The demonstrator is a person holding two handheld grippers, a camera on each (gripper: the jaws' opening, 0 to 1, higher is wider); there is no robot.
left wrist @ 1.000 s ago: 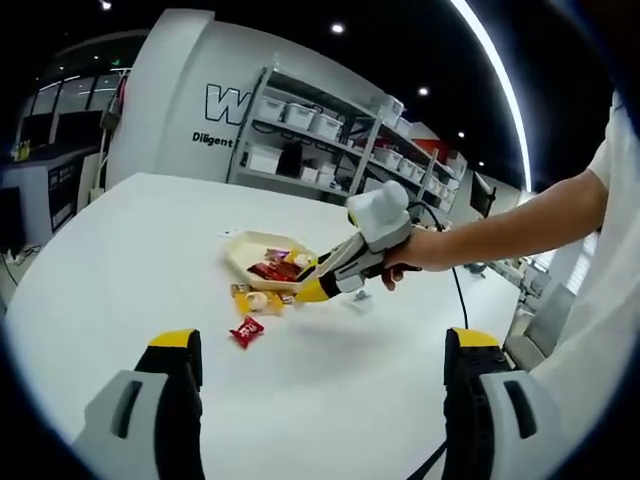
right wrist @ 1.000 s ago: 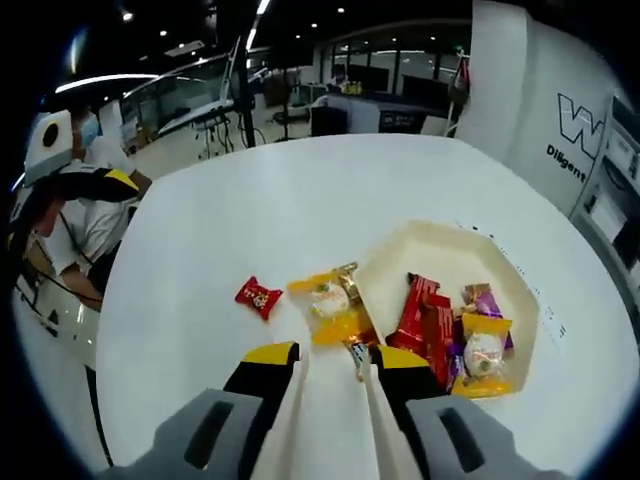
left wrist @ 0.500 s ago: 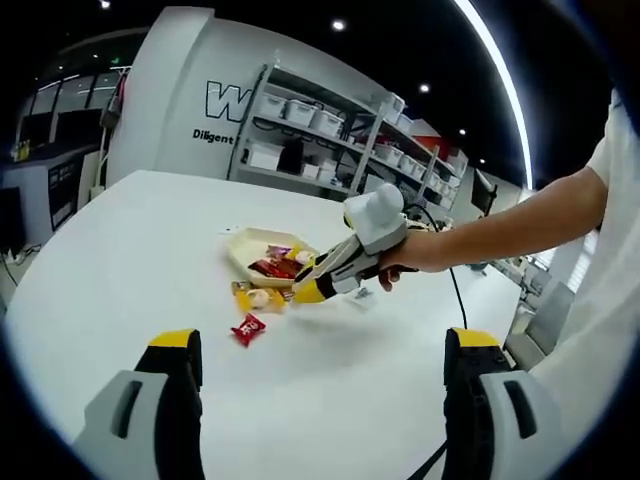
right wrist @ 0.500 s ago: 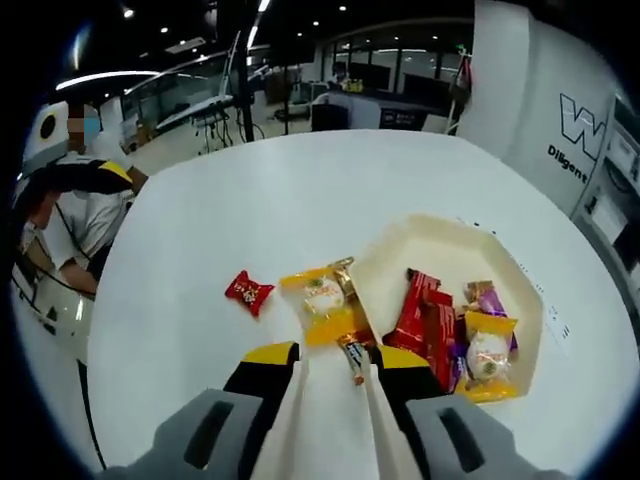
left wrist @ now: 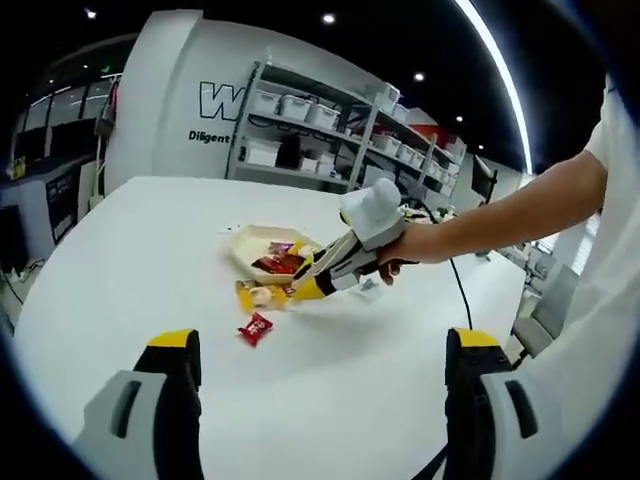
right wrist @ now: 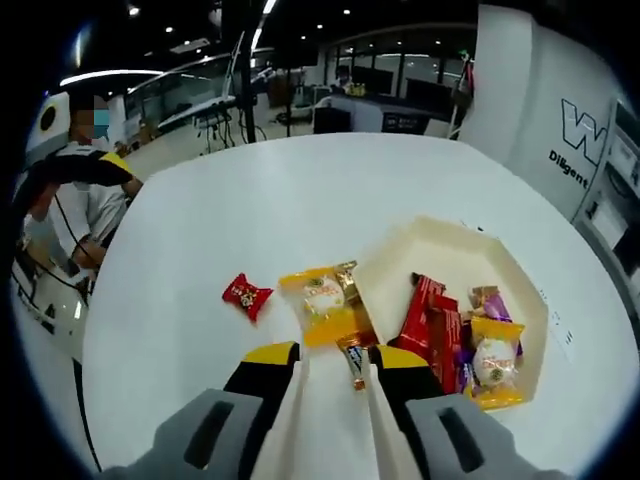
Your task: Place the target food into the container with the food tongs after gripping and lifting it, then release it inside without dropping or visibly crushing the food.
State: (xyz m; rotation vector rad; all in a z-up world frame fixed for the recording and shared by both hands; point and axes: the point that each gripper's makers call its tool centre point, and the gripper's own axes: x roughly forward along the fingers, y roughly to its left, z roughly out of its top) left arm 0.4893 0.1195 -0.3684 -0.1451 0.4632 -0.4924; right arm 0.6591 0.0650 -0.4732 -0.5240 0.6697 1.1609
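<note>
The right tongs (right wrist: 352,372) are clamped on a small, light, crinkly wrapped candy bar (right wrist: 352,357), slippery if pinched at its end, just short of the cream tray (right wrist: 440,240); left tongs (left wrist: 320,350) gape apart.

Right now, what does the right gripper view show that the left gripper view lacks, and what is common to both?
Right gripper view alone: a small brown snack pinched between the tongs carried by the right gripper, and a person beside the table.

Left gripper view alone: the open left gripper, storage shelves, and the hand holding the right gripper.

Both: the cream tray of wrapped snacks, the red candy, the yellow packet.
</note>
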